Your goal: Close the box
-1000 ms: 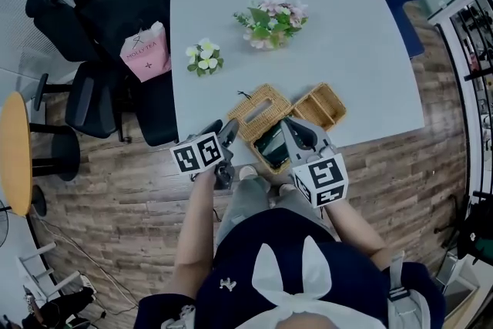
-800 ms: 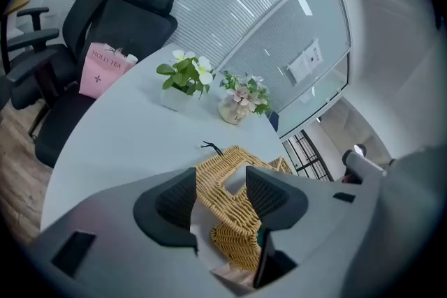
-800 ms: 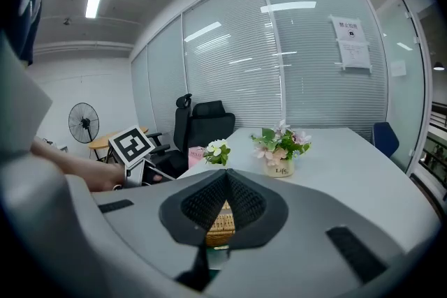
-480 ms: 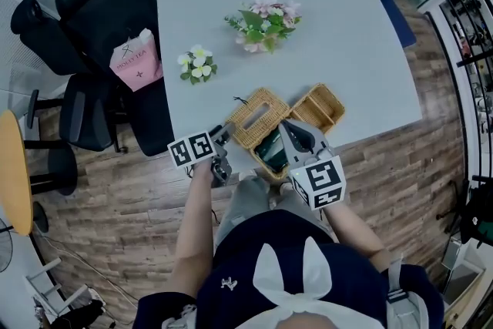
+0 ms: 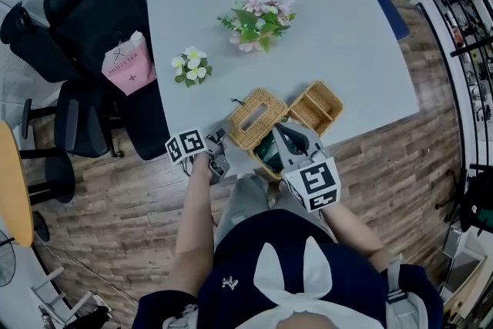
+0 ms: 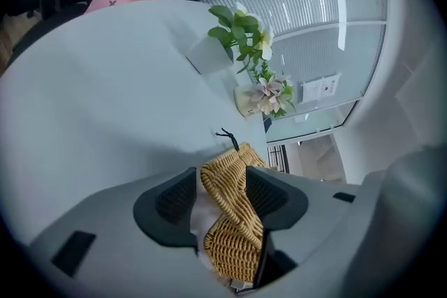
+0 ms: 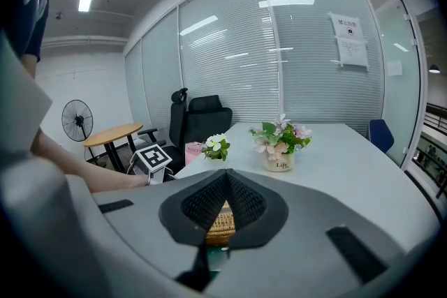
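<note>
Wicker fills the gap between the jaws of our left gripper (image 6: 221,183): the two pads stand either side of the rim of the slotted lid (image 6: 232,164) and pinch it, with a scrap of something pale against the left pad that we cannot name. Our right gripper (image 7: 225,179) has its jaws pressed together at the tips. In the small opening below them we see a strip of the wicker box (image 7: 222,225) and a dark green edge under it. In the head view both grippers work at the 6 o'clock edge of the grey table (image 5: 339,27). The left one is at the lid's 7 o'clock corner, and the right one is over the dark green inside of the box, just at 5 o'clock from the lid. The lid shows its slotted face upward, and its long axis runs from 7 o'clock to 1 o'clock, as does the slot. A small black loop (image 5: 234,100) sits at its 10 o'clock corner. An open wicker tray (image 5: 320,105) lies just beside the lid at 3 o'clock, on the same slant. Farther up the table, well apart from the box, we see a white-flowered plant (image 5: 191,62) at 11 o'clock and a pink-flowered plant (image 5: 258,15) at 12 o'clock. A black office chair (image 5: 92,11) stands at the table's 9 o'clock side, and a pink bag (image 5: 127,64) rests on it.
</note>
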